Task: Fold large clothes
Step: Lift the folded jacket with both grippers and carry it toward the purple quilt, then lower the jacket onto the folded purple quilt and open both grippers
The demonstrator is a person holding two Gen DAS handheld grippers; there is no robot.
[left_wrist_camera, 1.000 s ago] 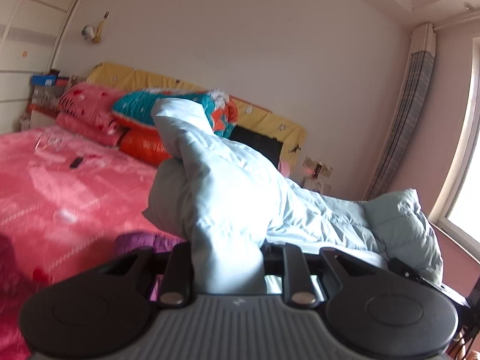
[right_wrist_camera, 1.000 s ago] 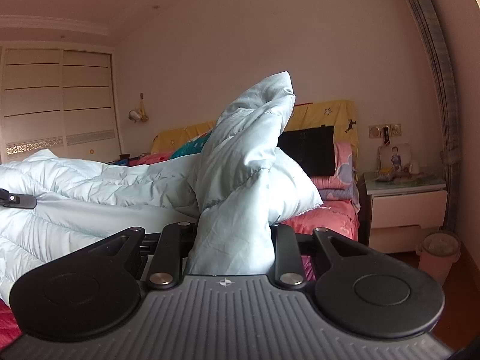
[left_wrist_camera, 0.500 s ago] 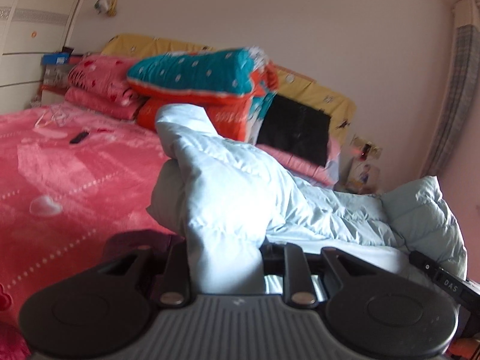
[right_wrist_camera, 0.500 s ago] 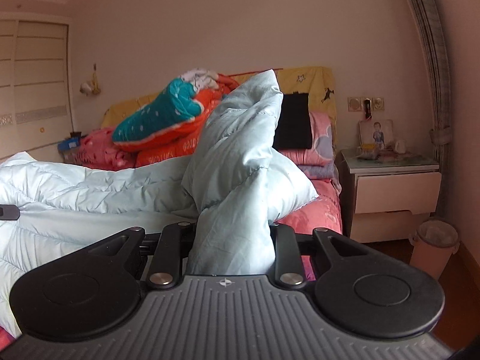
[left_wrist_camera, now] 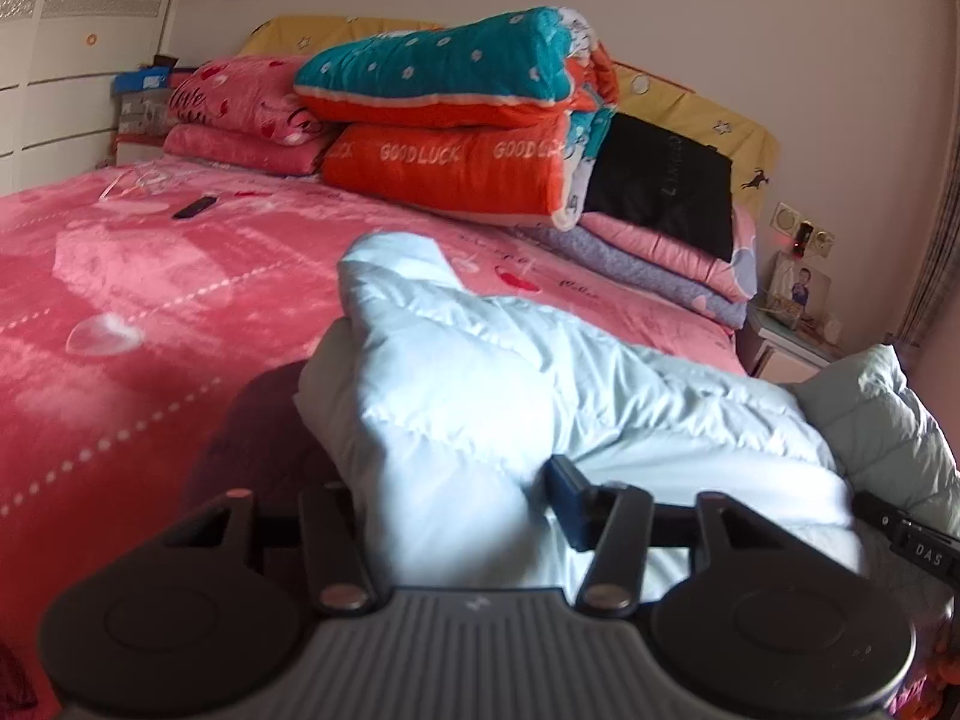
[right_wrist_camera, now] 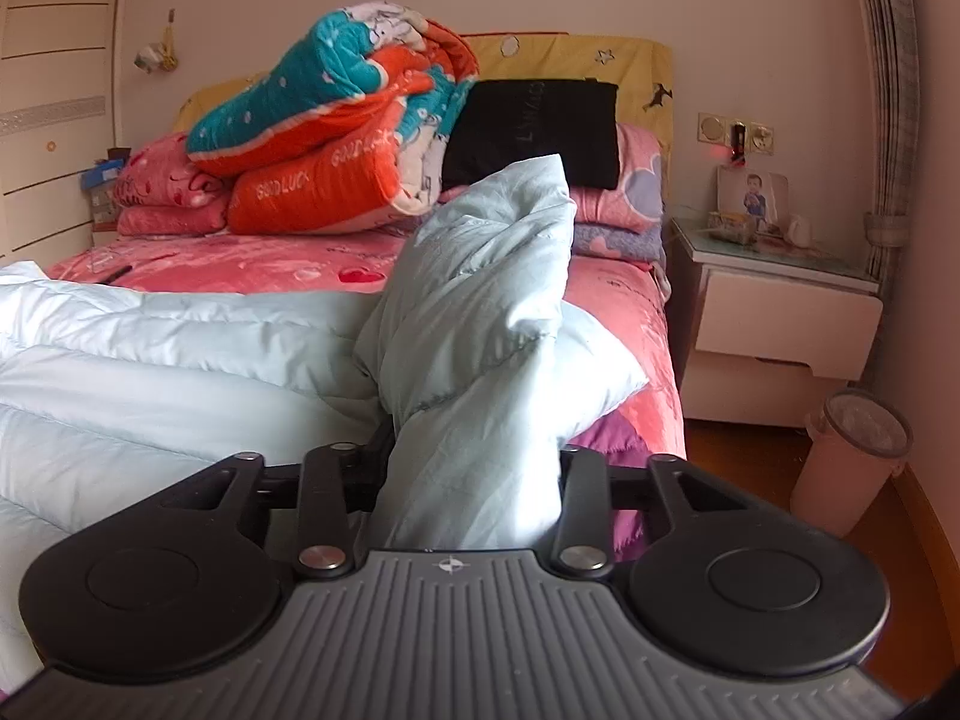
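A pale blue quilted down jacket (left_wrist_camera: 540,396) lies across the near part of a pink bed (left_wrist_camera: 150,300). My left gripper (left_wrist_camera: 456,498) is shut on a bunched corner of it, and the cloth stands up between the fingers. One dark fingertip (left_wrist_camera: 570,498) shows beside the fabric. In the right wrist view my right gripper (right_wrist_camera: 474,480) is shut on another bunched corner of the jacket (right_wrist_camera: 480,312), which rises in a peak. The rest of the jacket spreads left over the bed (right_wrist_camera: 618,312). The other gripper's tip shows at the left wrist view's right edge (left_wrist_camera: 912,546).
Folded blankets, orange and teal (left_wrist_camera: 456,114), pink (left_wrist_camera: 240,114) and a black cushion (left_wrist_camera: 660,186), are stacked at the headboard. A black remote (left_wrist_camera: 193,207) lies on the bed. A white nightstand (right_wrist_camera: 774,312) and a pink bin (right_wrist_camera: 852,450) stand to the right on a wooden floor.
Both grippers have come down with the jacket corners still gripped. The cameras now look lower, over the bed surface, and the jacket's body rests on the bed.
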